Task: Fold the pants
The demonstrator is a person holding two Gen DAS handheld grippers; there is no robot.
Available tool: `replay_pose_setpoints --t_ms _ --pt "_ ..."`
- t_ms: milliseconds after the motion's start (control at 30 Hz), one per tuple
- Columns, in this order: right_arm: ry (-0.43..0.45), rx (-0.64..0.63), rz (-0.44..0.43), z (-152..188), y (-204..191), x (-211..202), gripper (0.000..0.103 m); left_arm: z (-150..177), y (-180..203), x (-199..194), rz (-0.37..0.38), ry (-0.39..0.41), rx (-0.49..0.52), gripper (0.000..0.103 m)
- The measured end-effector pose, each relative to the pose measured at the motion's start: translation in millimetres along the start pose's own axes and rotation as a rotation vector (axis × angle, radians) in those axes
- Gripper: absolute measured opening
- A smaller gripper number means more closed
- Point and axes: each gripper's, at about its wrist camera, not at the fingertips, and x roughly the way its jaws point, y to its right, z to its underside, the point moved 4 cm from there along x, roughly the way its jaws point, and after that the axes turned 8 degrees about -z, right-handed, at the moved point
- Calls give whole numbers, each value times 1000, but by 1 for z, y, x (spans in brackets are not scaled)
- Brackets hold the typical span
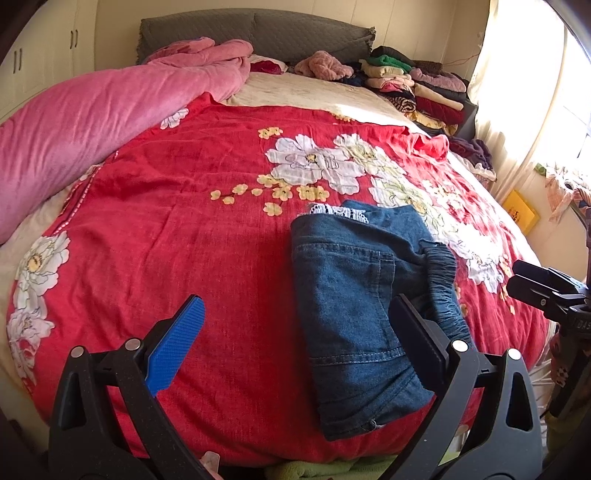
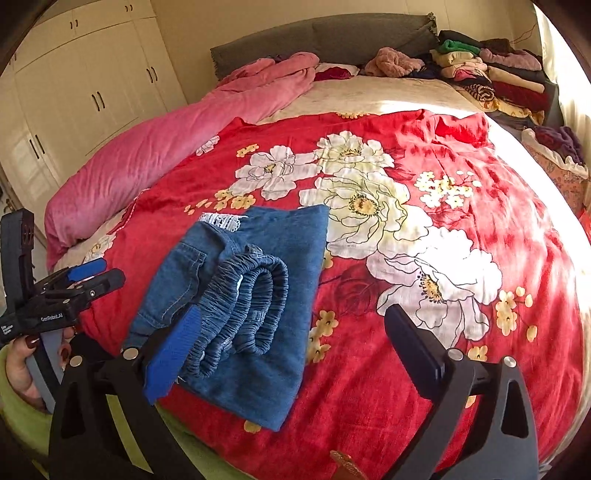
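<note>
Bedroom, red floral bedspread [image 2: 424, 387] across the bed. Right gripper [image 2: 291, 354] spread wide, nothing clasped; left gripper [image 1: 295, 343] likewise released and empty. Just ahead of the right gripper's blue pad [image 2: 173, 354], folded denim pants [image 2: 255, 295] lying flat, elastic waistband [image 2: 243, 306] bunched on top, touching nothing. Beyond, pink duvet [image 2: 155, 155] and stacked clothes [image 2: 491, 77] well apart. Risk, judging from this: springy waistband rolling back and loosening the fold; a pad snagging it while drawing away.

I'm in a home bedroom: a bed [image 2: 424, 295] under a red floral blanket [image 1: 221, 240], a pink quilt [image 1: 92, 122], a grey padded headboard [image 1: 258, 33], stacked folded clothes [image 2: 498, 81], cream wardrobe doors [image 2: 85, 81], and a curtained window [image 1: 524, 74].
</note>
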Motion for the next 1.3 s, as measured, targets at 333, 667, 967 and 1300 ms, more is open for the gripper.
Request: replay_pose_setpoints --t_ms 333,667,967,1300 --pt "-51 15 -1 8 11 29 98 9 13 31 16 -75 18 93" --pt "-102 17 -34 9 18 60 95 9 24 58 26 -131 46 93" --pt "-129 26 -120 4 17 78 73 6 29 69 46 -151 55 93" --pt "-129 30 -204 -2 14 92 63 2 39 77 87 -163 72 71"
